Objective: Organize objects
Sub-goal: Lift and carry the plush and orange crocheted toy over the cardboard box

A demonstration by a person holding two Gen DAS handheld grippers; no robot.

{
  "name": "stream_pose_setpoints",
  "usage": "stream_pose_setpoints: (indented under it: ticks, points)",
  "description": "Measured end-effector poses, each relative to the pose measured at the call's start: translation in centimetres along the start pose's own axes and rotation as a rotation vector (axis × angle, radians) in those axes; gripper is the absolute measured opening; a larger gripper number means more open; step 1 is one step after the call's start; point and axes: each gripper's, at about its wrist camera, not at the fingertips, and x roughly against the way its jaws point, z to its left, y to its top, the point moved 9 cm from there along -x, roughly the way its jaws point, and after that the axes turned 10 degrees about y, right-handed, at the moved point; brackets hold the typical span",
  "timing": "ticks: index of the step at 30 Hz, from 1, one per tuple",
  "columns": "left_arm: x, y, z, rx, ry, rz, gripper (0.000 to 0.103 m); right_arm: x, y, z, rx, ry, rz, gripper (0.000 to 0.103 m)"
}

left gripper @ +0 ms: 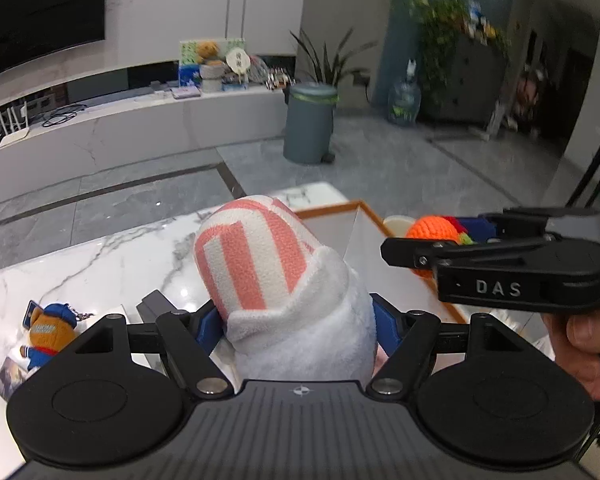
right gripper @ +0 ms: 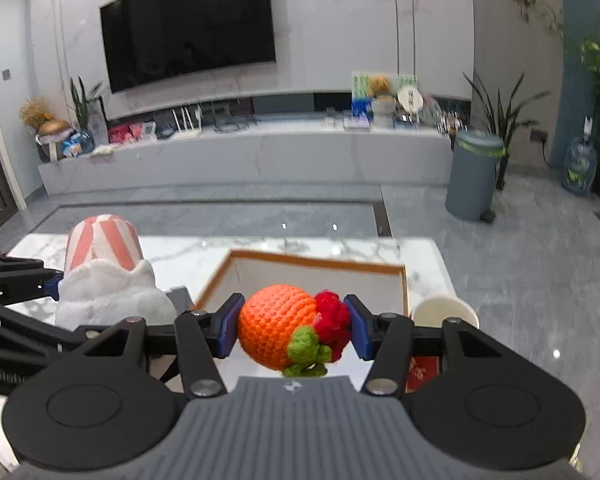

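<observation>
My left gripper [left gripper: 298, 326] is shut on a plush toy [left gripper: 268, 276] with a pink-and-white striped top and fluffy white base, held above the marble table [left gripper: 100, 256]; it also shows in the right wrist view [right gripper: 108, 276]. My right gripper [right gripper: 292, 326] is shut on an orange crocheted fruit [right gripper: 278, 326] with red and green bits, held above the near edge of an open white box with a wooden rim [right gripper: 320, 266]. The box [left gripper: 340, 220] lies just past the plush toy in the left wrist view, where the right gripper [left gripper: 388, 250] enters from the right.
A small bear keychain in blue clothes [left gripper: 50, 332] lies on cards at the table's left. A white cup [right gripper: 444, 312] stands right of the box. Beyond the table are grey floor, a grey bin [right gripper: 474, 174] and a TV console [right gripper: 240, 152].
</observation>
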Motion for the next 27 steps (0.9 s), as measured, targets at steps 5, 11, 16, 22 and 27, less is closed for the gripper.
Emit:
stream_pose_setpoints:
  ticks: [5,11,16,22,27]
  points:
    - [-2.7,-0.5,-0.7,-0.093,0.076,0.055,0.085,-3.0,-0.9,-2.2,-0.029,-0.036,0.052,0.056]
    - [-4.7,-1.1,-2.1,-0.177,0.094,0.103,0.084,-6.4,-1.7,-3.0,-0.009,-0.056,0.092,0.056]
    - [-6.0,-1.9,-2.4,-0.180,0.104,0.129,0.084,-8.6,-2.7,-4.0,-0.012,-0.064,0.123,0.056]
    - [-6.9,-2.7,-3.4,-0.194,0.089,0.161,0.084,-10.2,-4.5,-3.9,0.005,-0.068,0.161,0.056]
    - [-8.4,-3.5,-4.0,-0.242,0.107,0.195,0.084,-11.0,-5.1,-3.7,0.014,-0.067,0.196,0.056]
